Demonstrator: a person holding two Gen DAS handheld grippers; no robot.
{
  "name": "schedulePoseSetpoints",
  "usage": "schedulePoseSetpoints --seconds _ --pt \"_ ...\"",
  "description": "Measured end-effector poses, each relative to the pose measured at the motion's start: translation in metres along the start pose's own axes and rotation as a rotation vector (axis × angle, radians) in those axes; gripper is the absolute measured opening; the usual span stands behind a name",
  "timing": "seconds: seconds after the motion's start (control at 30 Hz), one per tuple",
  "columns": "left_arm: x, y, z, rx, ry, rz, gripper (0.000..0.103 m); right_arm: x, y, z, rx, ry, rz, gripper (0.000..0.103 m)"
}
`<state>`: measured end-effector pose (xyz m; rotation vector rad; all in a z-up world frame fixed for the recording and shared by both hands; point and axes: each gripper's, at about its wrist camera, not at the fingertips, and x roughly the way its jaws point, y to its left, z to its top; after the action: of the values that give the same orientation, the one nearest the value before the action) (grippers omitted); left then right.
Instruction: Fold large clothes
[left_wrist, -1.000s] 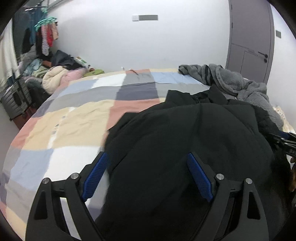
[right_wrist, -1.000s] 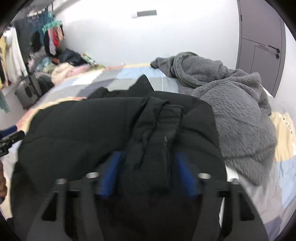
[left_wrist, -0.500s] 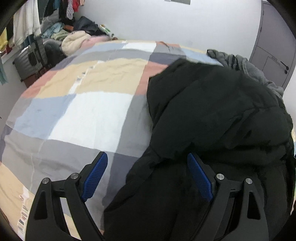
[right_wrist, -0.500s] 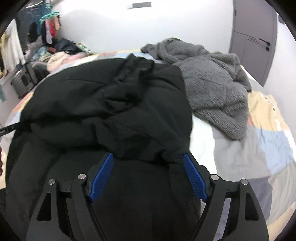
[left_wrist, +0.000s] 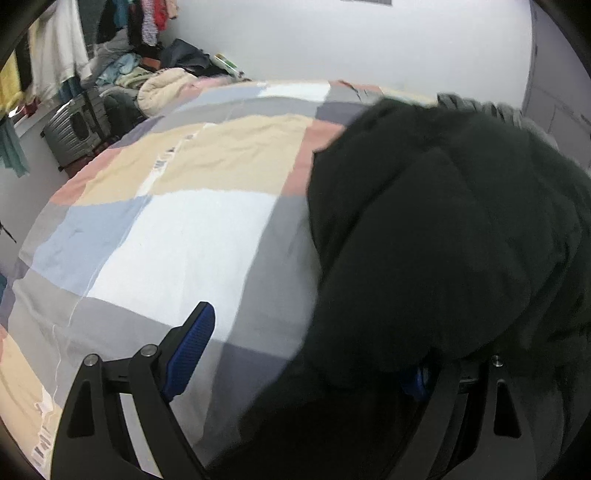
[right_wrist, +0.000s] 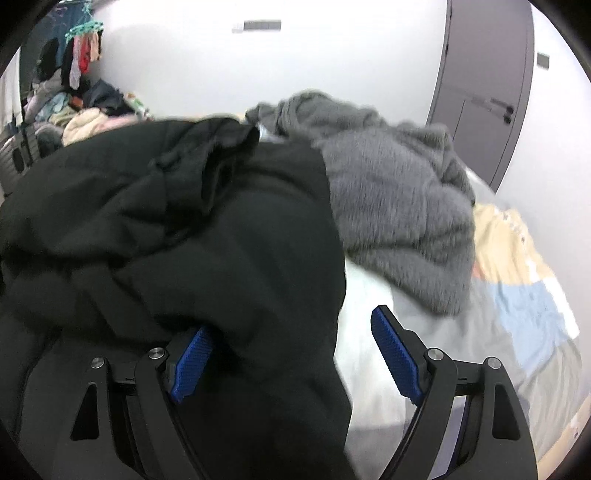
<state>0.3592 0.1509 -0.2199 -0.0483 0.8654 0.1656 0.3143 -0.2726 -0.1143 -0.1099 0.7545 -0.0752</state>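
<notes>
A large black padded jacket (left_wrist: 443, 240) lies bunched on the patchwork bed cover (left_wrist: 184, 240). My left gripper (left_wrist: 306, 358) is open and low over the jacket's left edge. Its left pad is over bare cover, and black fabric drapes over its right pad. In the right wrist view the jacket (right_wrist: 184, 240) fills the left half. My right gripper (right_wrist: 293, 354) straddles the jacket's right edge with its jaws opening. Fabric rests against the left pad, and the right pad is free over the bed cover (right_wrist: 517, 295).
A grey fleece garment (right_wrist: 399, 206) is heaped on the bed just right of the jacket. A suitcase (left_wrist: 74, 133) and a pile of clothes (left_wrist: 162, 88) sit beyond the bed's far left side. A grey door (right_wrist: 480, 92) is at the right.
Both grippers have sunk toward the bed. The right jaws have widened off the jacket fold that they enclosed. The left view has swung left, so the jacket now fills its right side.
</notes>
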Motion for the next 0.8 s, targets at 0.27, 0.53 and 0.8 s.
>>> schedulePoseSetpoints --seconds 0.27,0.53,0.8 --pt "0.010 0.024 0.005 -0.110 -0.012 0.019 0.089 0.007 -0.021 0.007 0.065 -0.051 -0.016 0.090" --pt "-0.025 0.032 -0.004 -0.108 0.017 -0.104 0.088 -0.008 -0.040 0.001 0.150 0.032 0.097 0.094" --pt "-0.145 0.071 0.004 -0.161 -0.081 -0.219 0.088 -0.130 -0.053 0.018 0.218 -0.104 0.163 0.094"
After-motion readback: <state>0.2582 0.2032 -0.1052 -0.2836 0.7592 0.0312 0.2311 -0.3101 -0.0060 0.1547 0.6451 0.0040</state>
